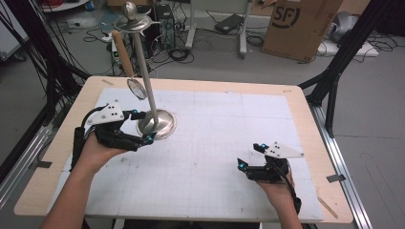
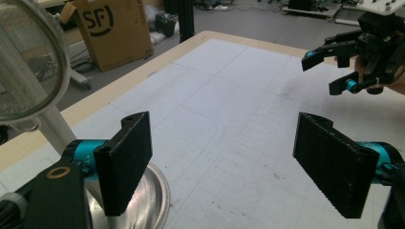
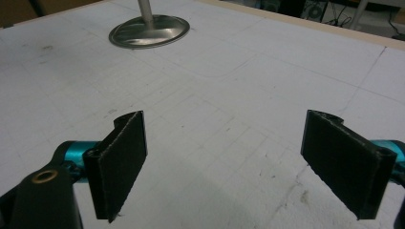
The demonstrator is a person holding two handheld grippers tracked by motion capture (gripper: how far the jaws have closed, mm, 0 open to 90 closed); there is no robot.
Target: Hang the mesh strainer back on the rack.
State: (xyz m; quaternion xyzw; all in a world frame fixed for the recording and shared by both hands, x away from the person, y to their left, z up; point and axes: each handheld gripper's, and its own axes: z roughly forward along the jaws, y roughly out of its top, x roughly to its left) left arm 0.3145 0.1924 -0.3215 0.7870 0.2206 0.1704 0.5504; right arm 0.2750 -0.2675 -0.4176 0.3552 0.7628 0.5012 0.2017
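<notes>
While both grippers are empty-handed, the work seems to centre on the metal stand point(image 1: 152, 102) left of centre in the high view, where a mesh strainer point(image 1: 137, 88) with a wooden handle point(image 1: 122, 53) hangs from the stand's top disc point(image 1: 133, 24). The left gripper point(image 1: 142, 127) sits at centre left, right against the stand's round base point(image 1: 161, 125), with its jaws spread wide and nothing between them; in the left gripper view, one jaw overlaps the base at lower left while the strainer's mesh fills the upper left corner. That closeness suggests the left hand is placed either to steady the stand or to go for the hanging strainer, though I cannot say which.

The right gripper point(image 1: 248, 156) rests low at lower right, well apart from the stand, its jaws also wide apart over the bare white mat point(image 1: 229, 124). In the right gripper view the base lies far off at the upper left, so this hand looks parked out of the way. A cardboard box point(image 1: 300, 26) stands on the floor at upper right.
</notes>
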